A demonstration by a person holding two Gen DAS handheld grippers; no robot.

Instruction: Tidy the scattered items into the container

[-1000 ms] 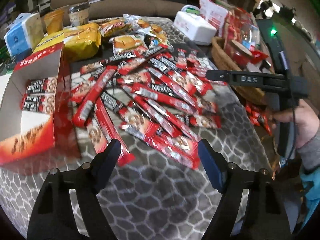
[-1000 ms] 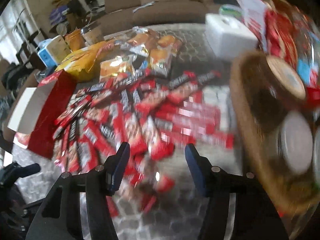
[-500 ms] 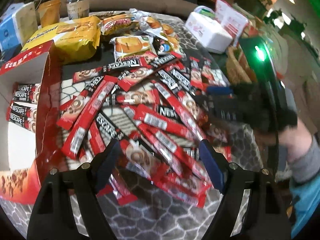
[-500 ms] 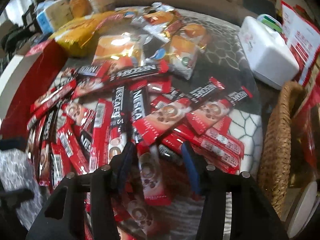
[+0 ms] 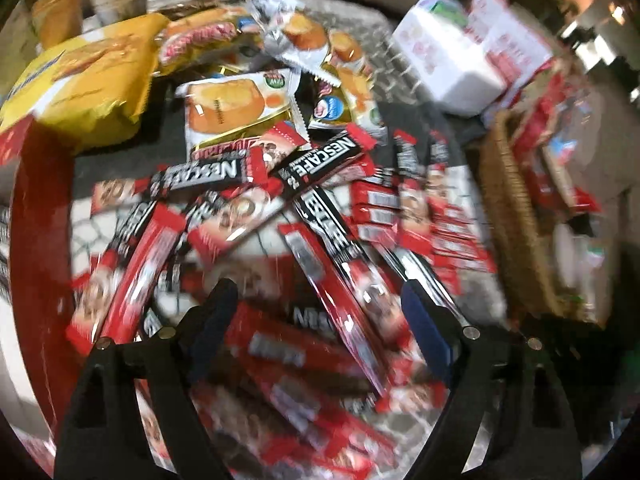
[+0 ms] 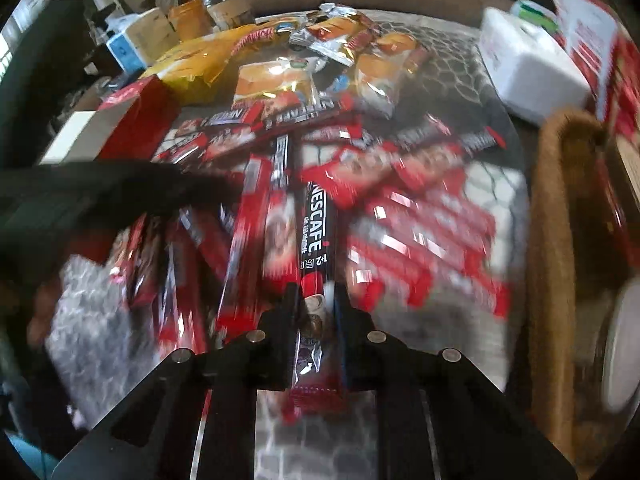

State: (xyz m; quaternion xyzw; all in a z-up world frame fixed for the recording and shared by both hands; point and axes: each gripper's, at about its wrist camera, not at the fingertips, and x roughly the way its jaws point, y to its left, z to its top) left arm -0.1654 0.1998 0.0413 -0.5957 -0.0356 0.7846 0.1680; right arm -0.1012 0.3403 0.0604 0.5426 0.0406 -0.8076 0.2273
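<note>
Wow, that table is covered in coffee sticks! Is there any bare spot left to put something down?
Little. Bare tablecloth shows between the snack packets and the white box, and a strip beside the wicker basket. The middle is crowded with Nescafe sticks; the right gripper pinches one.

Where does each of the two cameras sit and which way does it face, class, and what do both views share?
Left wrist: rides on the left gripper, looking forward and down over the pile of coffee sticks; its two fingers show, spread apart and holding nothing.
Right wrist: rides on the right gripper, facing the same pile; its fingers are closed on one Nescafe stick, and the dark, blurred left gripper shows at left.
Shared: the red box, the white container, the wicker basket and the snack packets.
</note>
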